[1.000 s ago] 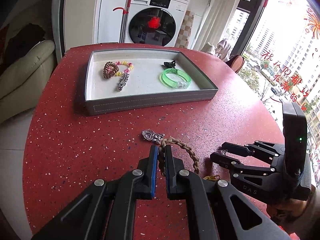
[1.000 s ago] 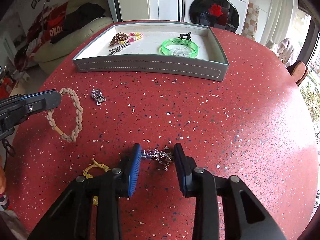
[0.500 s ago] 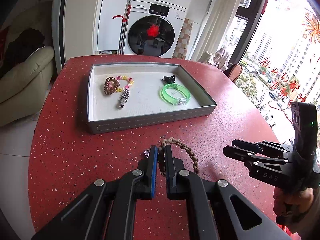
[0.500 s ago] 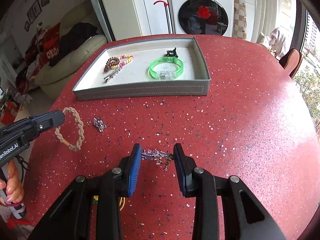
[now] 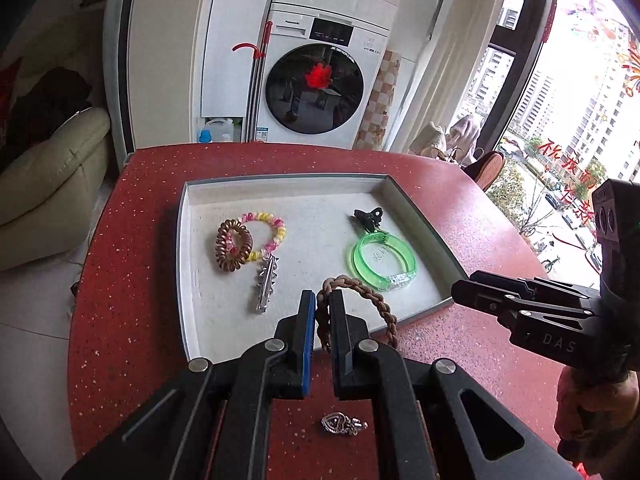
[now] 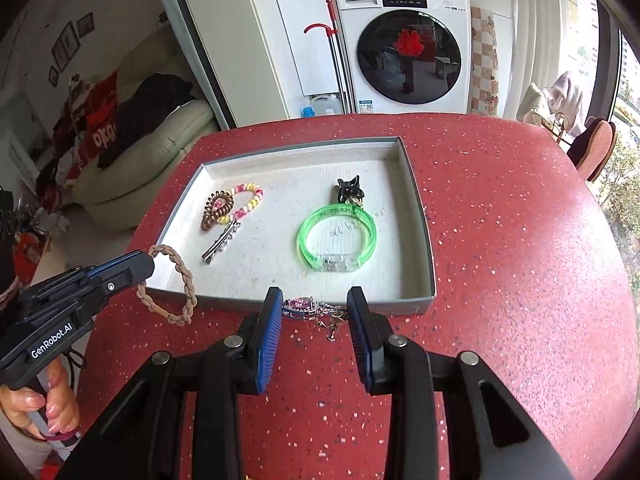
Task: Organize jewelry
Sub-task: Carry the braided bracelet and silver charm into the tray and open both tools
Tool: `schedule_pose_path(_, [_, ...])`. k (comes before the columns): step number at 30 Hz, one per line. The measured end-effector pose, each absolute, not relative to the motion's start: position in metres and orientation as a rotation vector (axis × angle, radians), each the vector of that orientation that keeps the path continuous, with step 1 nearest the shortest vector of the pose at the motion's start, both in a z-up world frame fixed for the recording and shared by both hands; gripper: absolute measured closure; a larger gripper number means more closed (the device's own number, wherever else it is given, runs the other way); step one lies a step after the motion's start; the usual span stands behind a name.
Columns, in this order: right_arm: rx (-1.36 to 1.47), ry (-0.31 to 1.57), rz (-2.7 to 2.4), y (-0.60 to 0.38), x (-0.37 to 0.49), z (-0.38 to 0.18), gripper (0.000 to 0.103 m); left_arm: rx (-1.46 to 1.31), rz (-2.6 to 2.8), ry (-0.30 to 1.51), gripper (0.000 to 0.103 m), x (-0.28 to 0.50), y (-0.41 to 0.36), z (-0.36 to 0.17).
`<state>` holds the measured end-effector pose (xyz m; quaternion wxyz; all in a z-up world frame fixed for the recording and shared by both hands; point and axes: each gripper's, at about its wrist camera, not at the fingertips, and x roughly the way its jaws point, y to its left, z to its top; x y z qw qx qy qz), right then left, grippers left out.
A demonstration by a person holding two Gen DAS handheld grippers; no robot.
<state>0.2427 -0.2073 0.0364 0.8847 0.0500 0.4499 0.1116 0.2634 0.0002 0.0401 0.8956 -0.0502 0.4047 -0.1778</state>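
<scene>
Evidently for dropping in, the left gripper (image 5: pixel 322 304) grips the braid (image 5: pixel 362 296) over the tray's (image 6: pixel 420 216) near edge, while the right gripper (image 6: pixel 314 310) clamps a brooch (image 6: pixel 308 307) there.

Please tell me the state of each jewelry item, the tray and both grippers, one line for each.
Left hand-held gripper: shut on braided bracelet.
Braided bracelet: held, hanging off the table.
Right hand-held gripper: shut on silver chain.
Silver chain: held, lifted.
Heart charm: lying on table.
Tray: open, partly filled.
Green bangle: in tray.
Coil ties: in tray.
</scene>
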Motion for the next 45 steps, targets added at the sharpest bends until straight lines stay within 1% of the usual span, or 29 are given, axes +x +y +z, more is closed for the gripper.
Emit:
schedule_pose_path(10, [0.158, 0.966, 0.182, -0.214, 0.316, 0.016, 0.067, -0.070, -0.329, 0.896, 0.078, 0.337, -0.025, 0.016])
schedule_pose_path(15, [0.202, 0.977, 0.152, -0.221, 0.343, 0.004, 0.067, -0.039, -0.293, 0.936, 0.078, 0.362, -0.035, 0.000])
schedule_pose_path(22, [0.210, 0.992, 0.132, -0.222, 0.365, -0.012, 0.067, 0.025, -0.254, 0.976, 0.078, 0.371, -0.043, -0.021])
schedule_pose_path(31, [0.227, 1.006, 0.133, -0.222, 0.365, -0.021, 0.066, 0.101, -0.233, 0.992, 0.078, 0.369, -0.053, -0.033])
schedule_pose_path(32, [0.231, 1.006, 0.136, -0.222, 0.365, -0.021, 0.065, 0.099, -0.230, 0.989, 0.078, 0.369, -0.052, -0.033])
schedule_pose_path(33, [0.239, 1.004, 0.140, -0.223, 0.364, -0.021, 0.060, 0.097, -0.225, 0.986, 0.078, 0.368, -0.052, -0.032])
schedule_pose_path(34, [0.251, 1.000, 0.146, -0.224, 0.363, -0.020, 0.051, 0.094, -0.220, 0.984, 0.078, 0.368, -0.051, -0.031])
schedule_pose_path(36, [0.283, 0.989, 0.161, -0.228, 0.361, -0.017, 0.038, 0.088, -0.216, 0.985, 0.078, 0.367, -0.050, -0.030])
schedule_pose_path(40, [0.341, 0.960, 0.189, -0.233, 0.352, -0.006, 0.038, 0.094, -0.203, 0.975, 0.077, 0.366, -0.049, -0.027])
schedule_pose_path(45, [0.347, 0.935, 0.199, -0.235, 0.336, 0.005, 0.037, 0.078, -0.208, 0.979, 0.077, 0.366, -0.048, -0.026])
